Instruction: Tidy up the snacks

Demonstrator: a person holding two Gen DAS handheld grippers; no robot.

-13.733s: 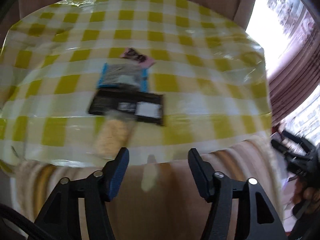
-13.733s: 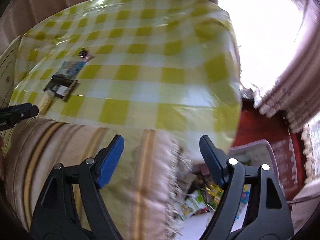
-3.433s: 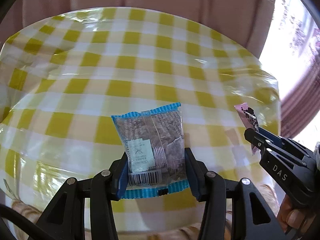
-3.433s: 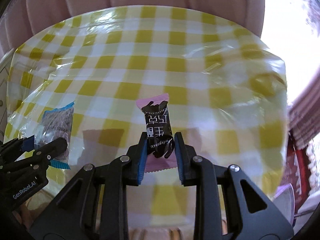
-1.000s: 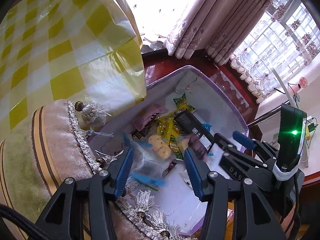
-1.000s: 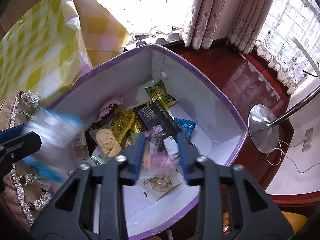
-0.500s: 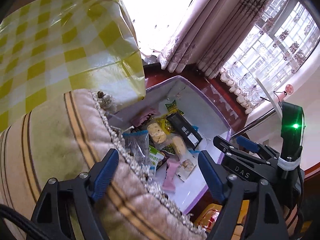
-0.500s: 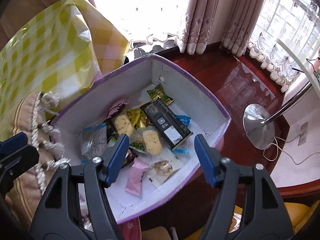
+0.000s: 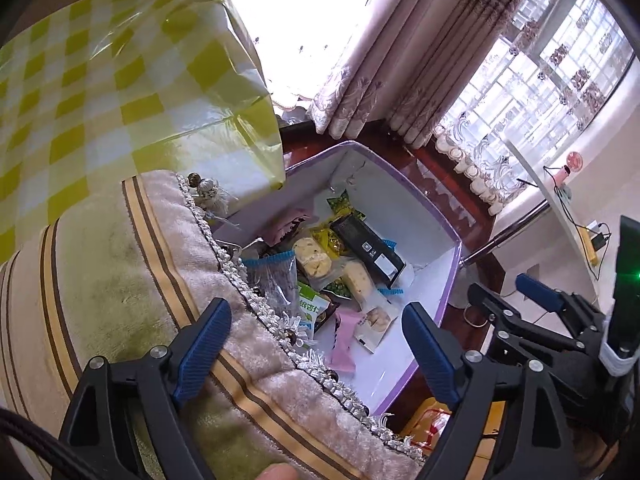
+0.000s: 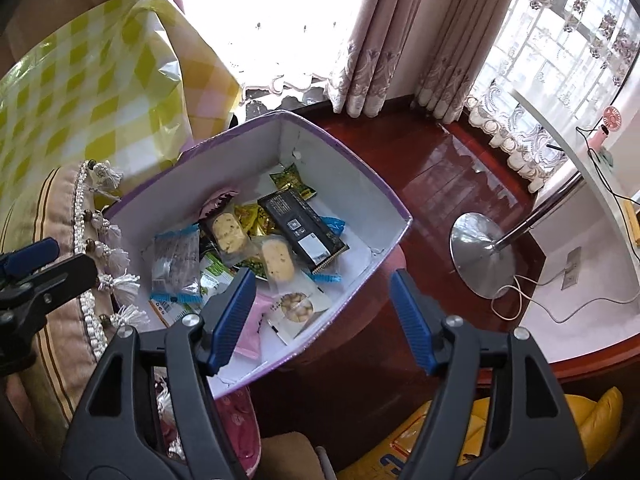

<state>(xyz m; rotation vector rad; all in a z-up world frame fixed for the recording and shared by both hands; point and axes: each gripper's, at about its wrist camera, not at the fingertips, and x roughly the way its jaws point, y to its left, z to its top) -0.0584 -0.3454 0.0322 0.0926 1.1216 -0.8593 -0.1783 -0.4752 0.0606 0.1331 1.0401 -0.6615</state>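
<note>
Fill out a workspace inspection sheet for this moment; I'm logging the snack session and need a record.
Surface: checked tablecloth, none of the snacks seen on it.
Job's things: purple box on the floor holds the snacks, among them a blue-edged packet, pink packet and black bar.
Clutter: yellow item on the floor.
Grippers: left gripper and right gripper open, nothing between the fingers.
Cables: white cord on the floor.
Surroundings: curtains, fringed cushion.

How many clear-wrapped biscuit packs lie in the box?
2, side by side mid-box left of the black pack: one nearer the far wall, one nearer the tools. Others may be buried.
</note>
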